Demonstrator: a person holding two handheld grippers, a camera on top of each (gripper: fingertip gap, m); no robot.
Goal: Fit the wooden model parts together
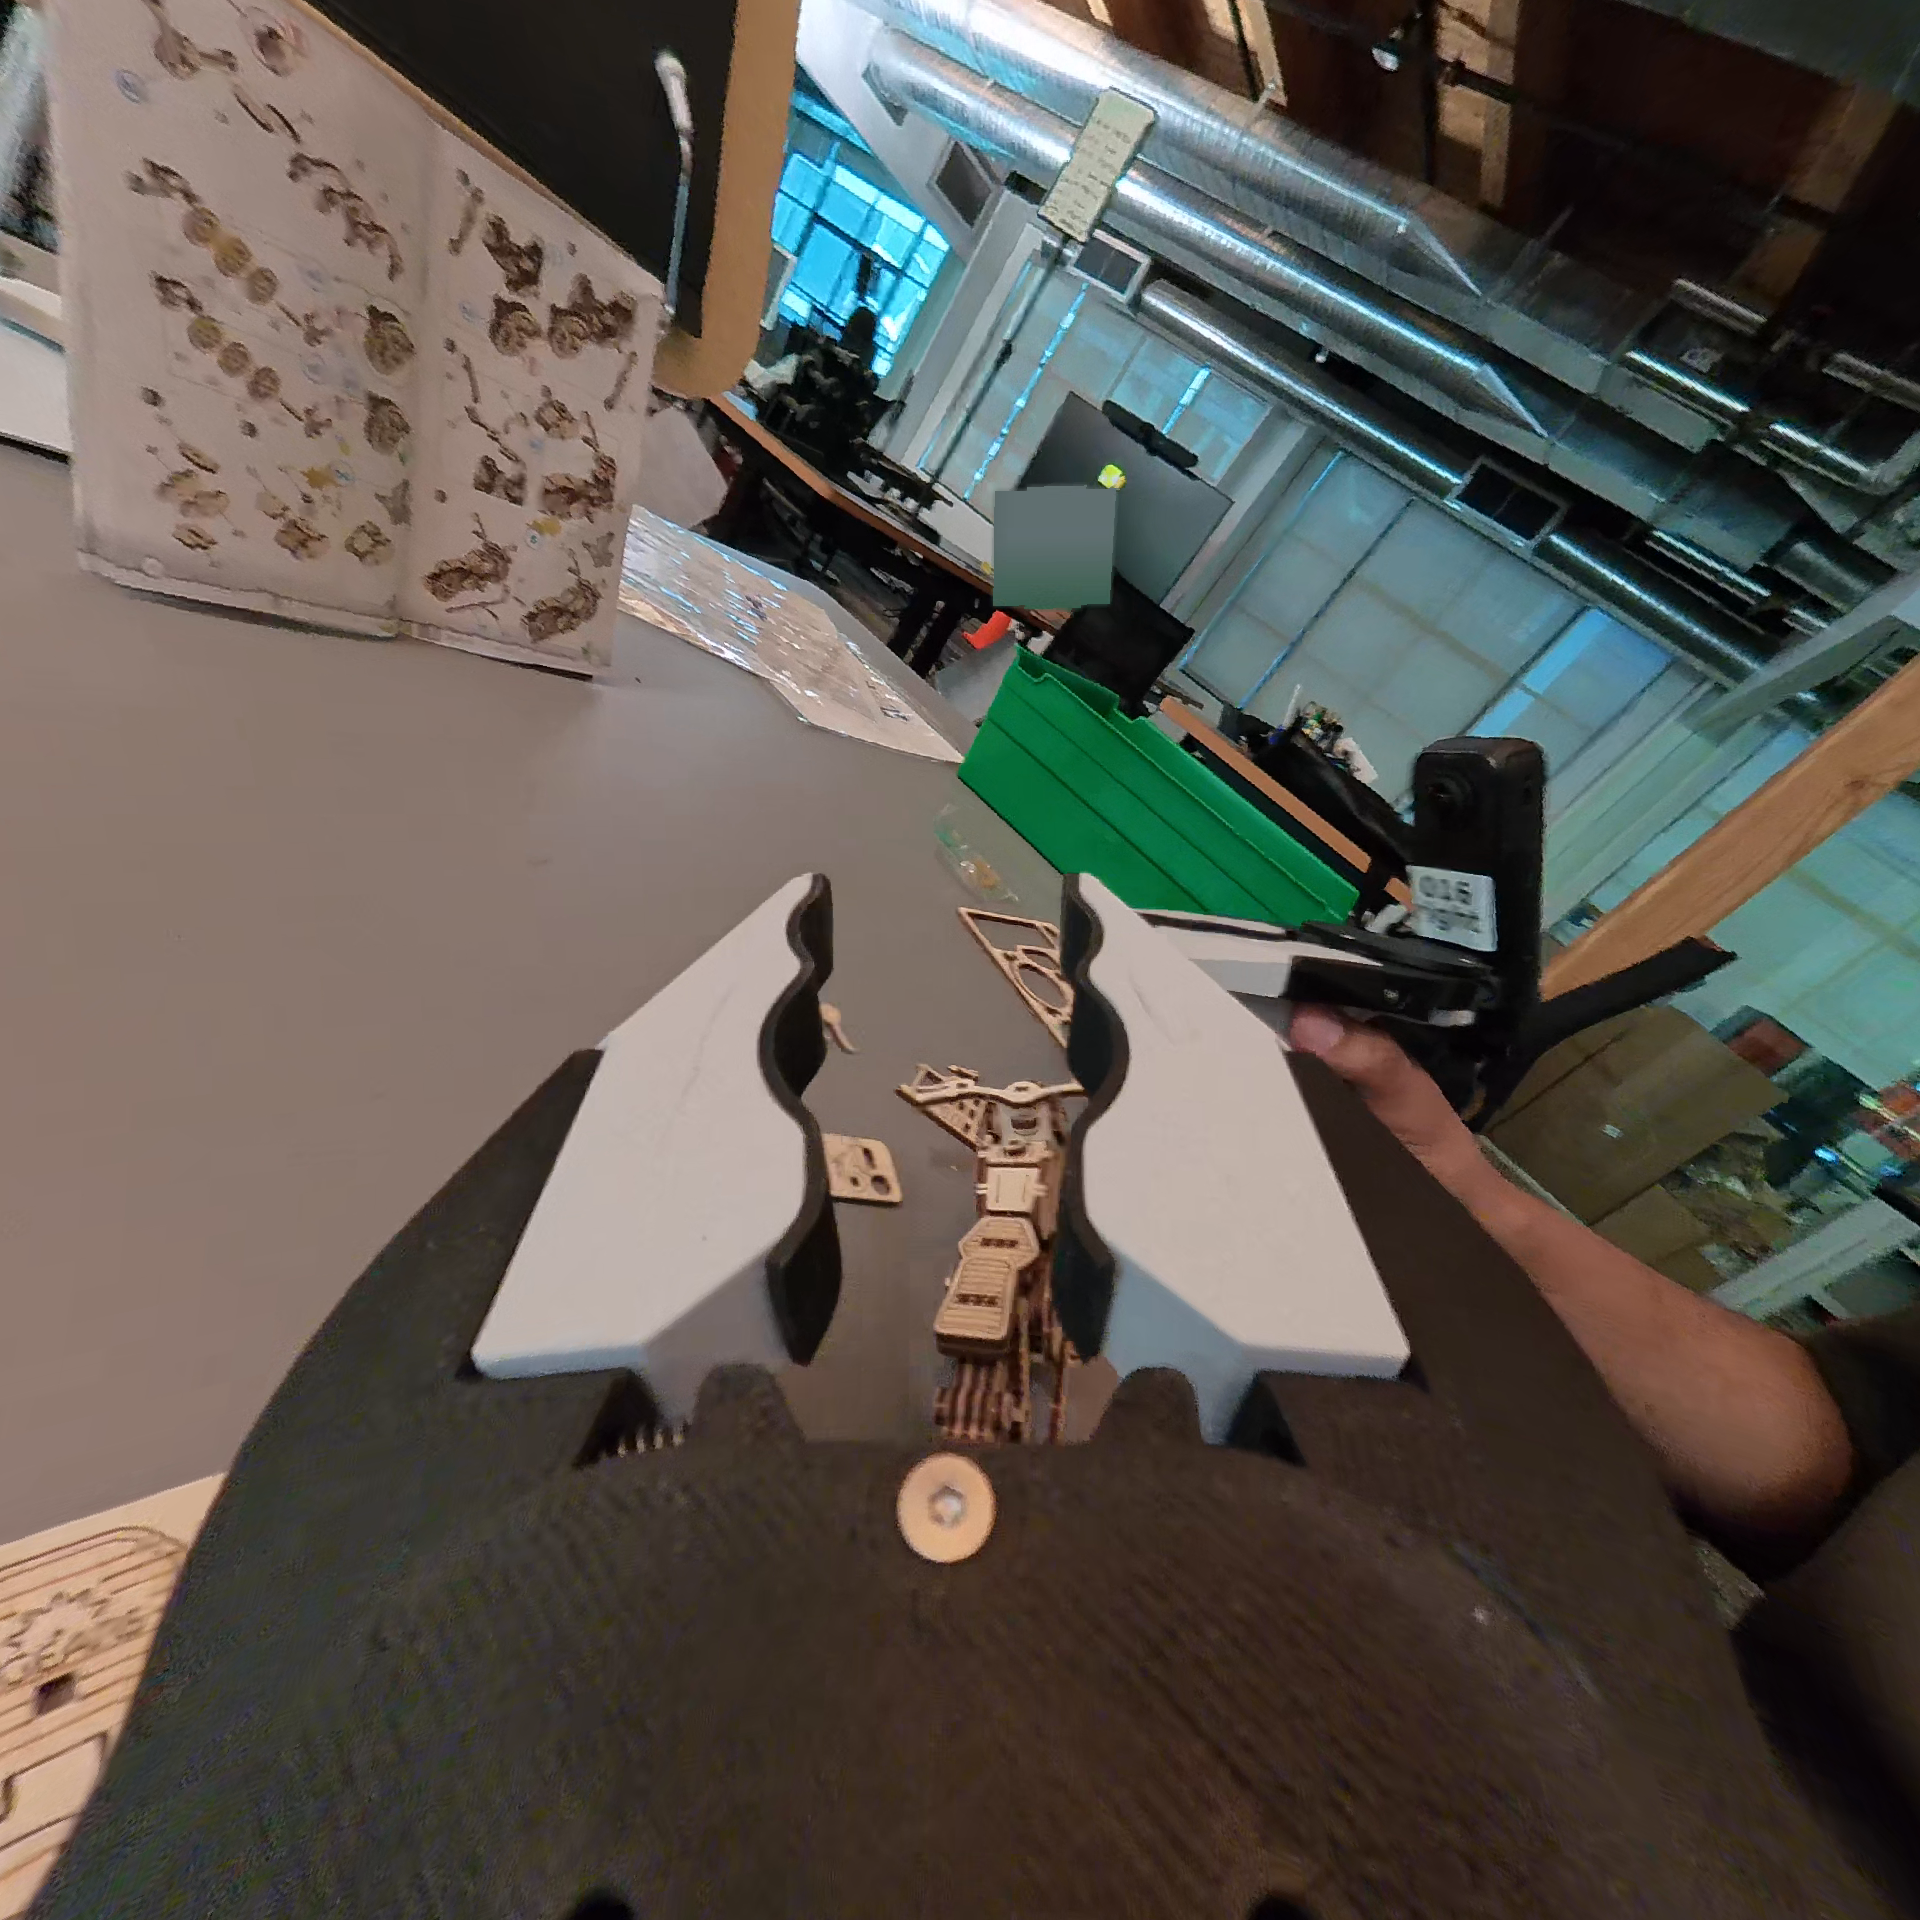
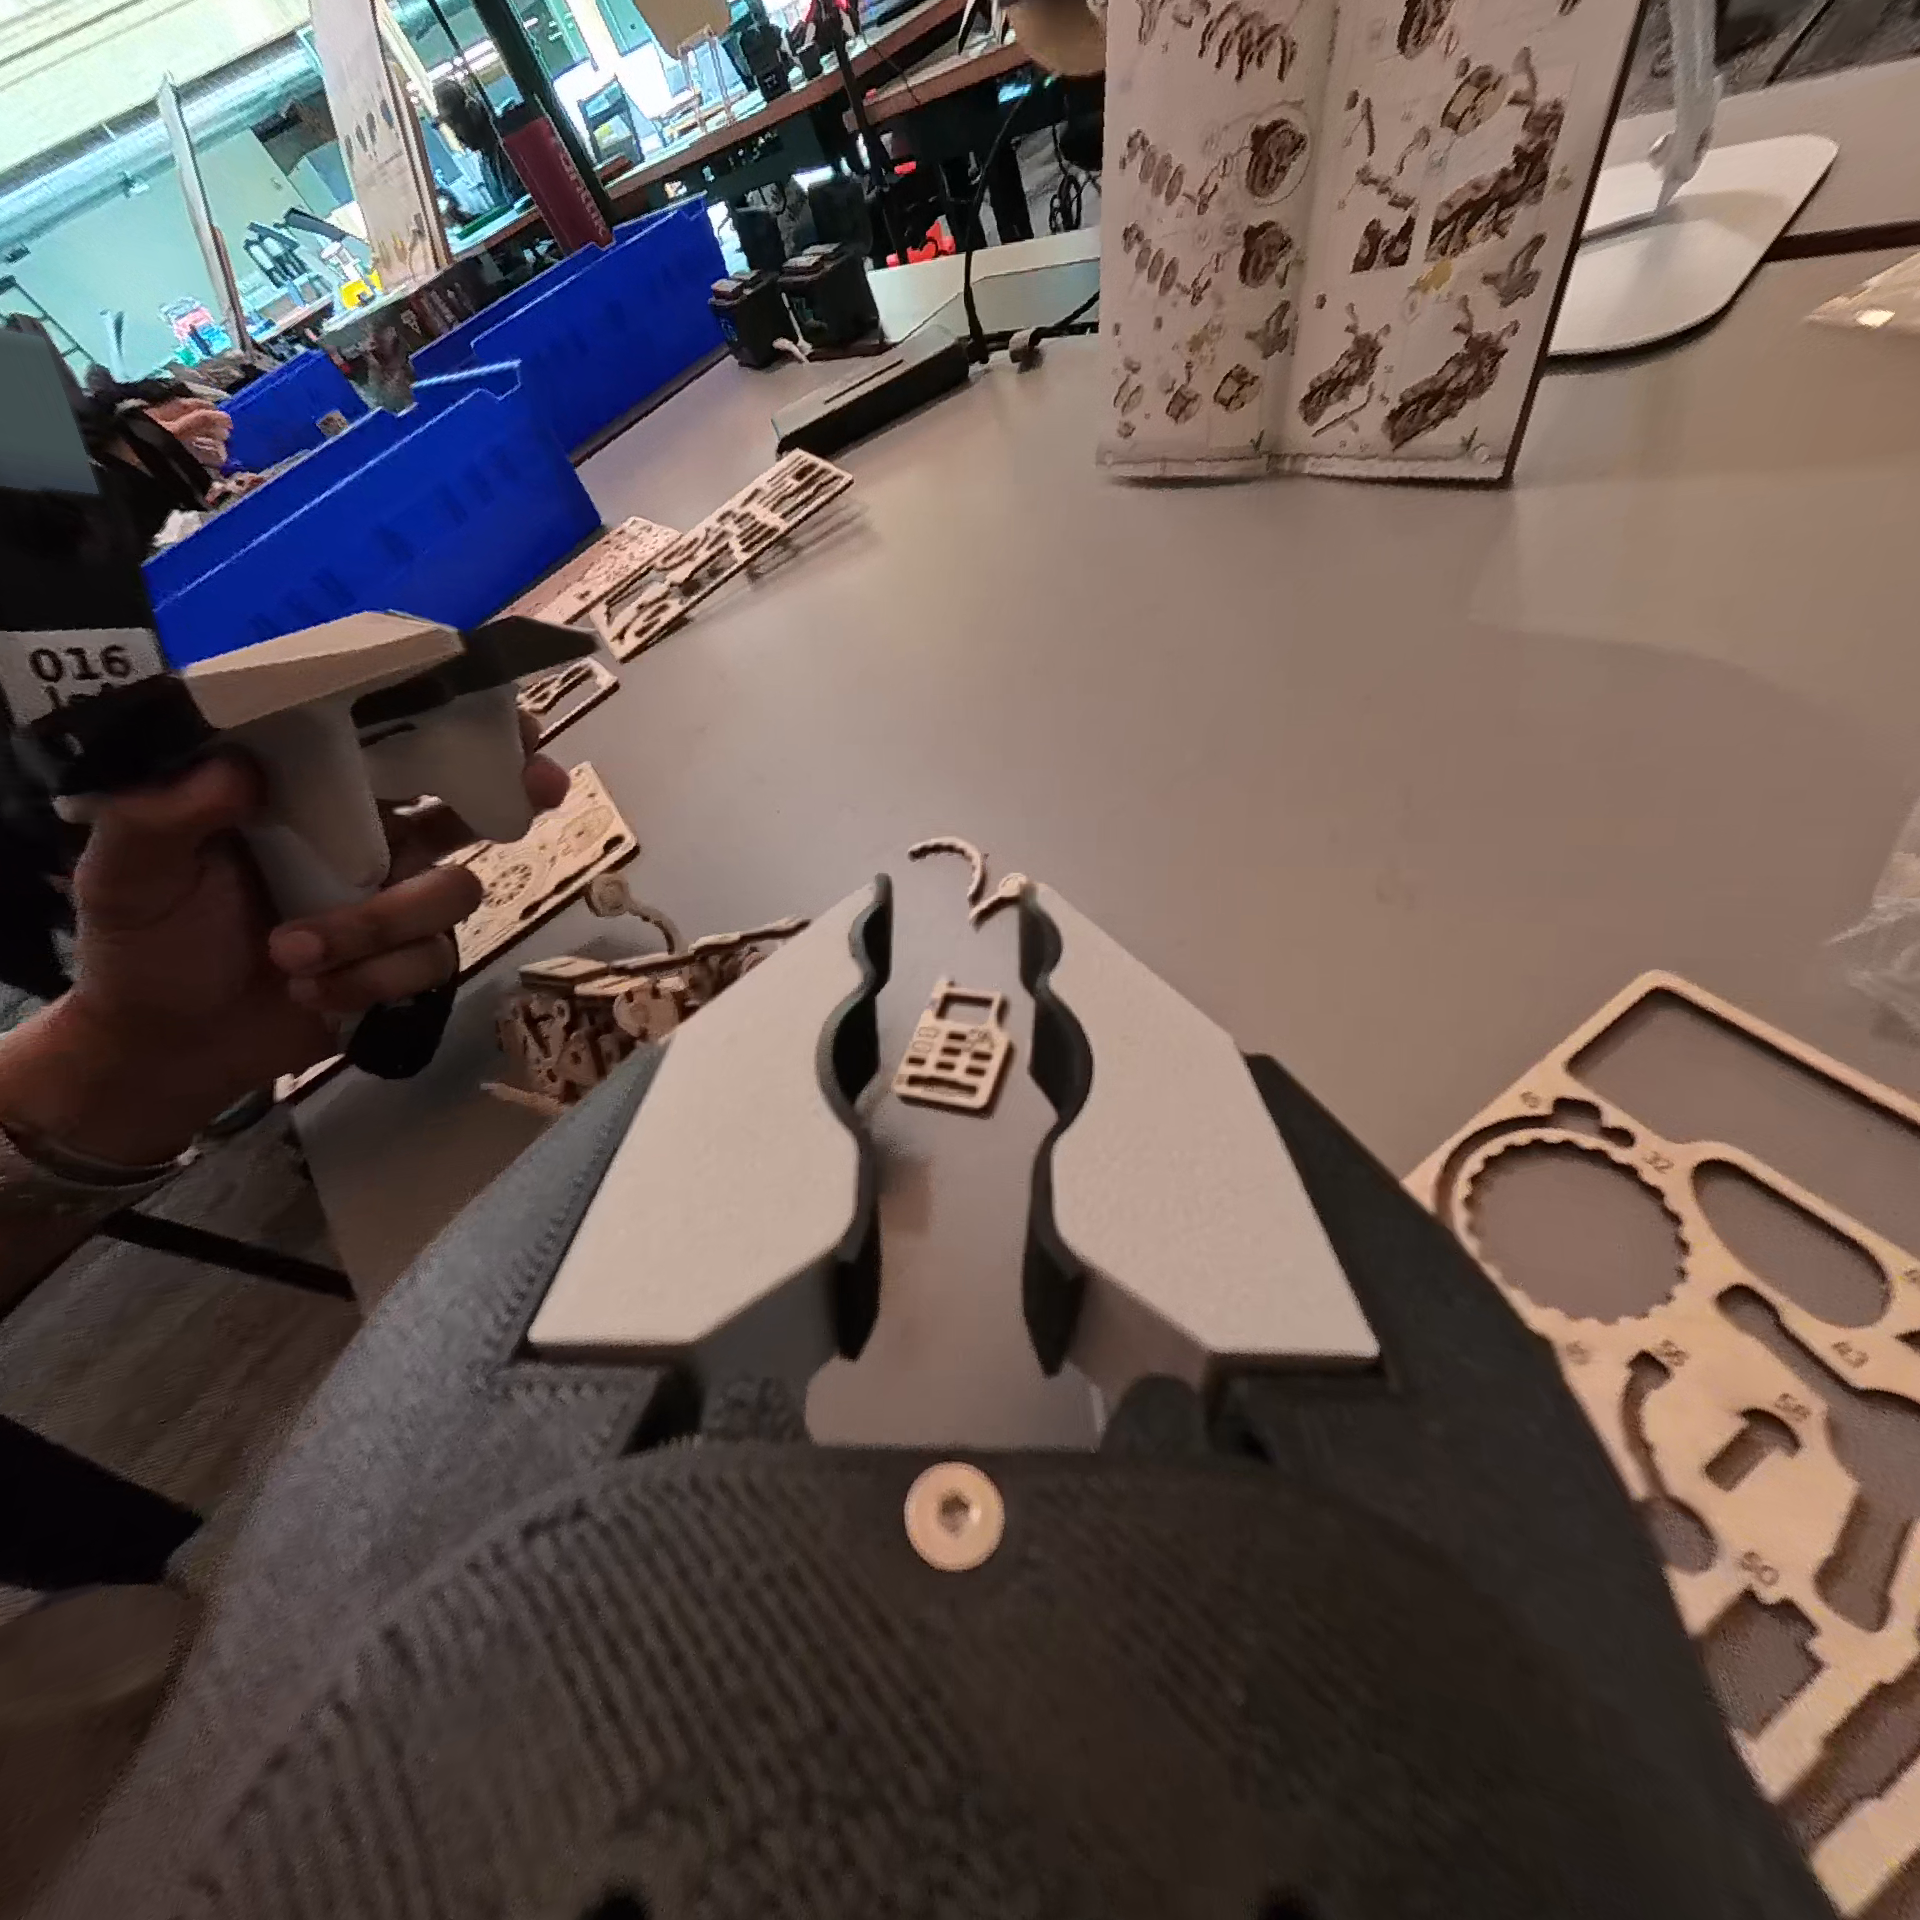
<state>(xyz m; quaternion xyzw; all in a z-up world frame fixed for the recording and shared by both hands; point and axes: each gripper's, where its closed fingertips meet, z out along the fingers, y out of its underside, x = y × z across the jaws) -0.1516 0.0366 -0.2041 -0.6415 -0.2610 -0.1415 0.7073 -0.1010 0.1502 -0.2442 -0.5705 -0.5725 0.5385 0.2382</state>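
A part-built wooden model (image 1: 997, 1247) lies on the grey table (image 1: 312, 935), seen between my left gripper's (image 1: 945, 894) open fingers and close to the right one. A small flat wooden piece (image 1: 862, 1169) and a tiny hook piece (image 1: 836, 1023) lie beside it. In the right wrist view my right gripper (image 2: 956, 894) is open and empty, with a small gridded wooden piece (image 2: 954, 1055) on the table between its fingers. A curved piece (image 2: 951, 857) lies past the tips. The model (image 2: 613, 1013) sits to the left, under the hand-held left gripper (image 2: 499, 649).
An instruction booklet (image 1: 343, 364) stands at the back. A green bin (image 1: 1132, 800) is at the far right. Blue bins (image 2: 416, 478) and punched wooden sheets (image 2: 717, 551) lie at the left, and another punched sheet (image 2: 1662, 1351) lies at the right. The right gripper (image 1: 1195, 945) shows beyond the left one. Across from one pair of fingers to the other is roughly 15 cm.
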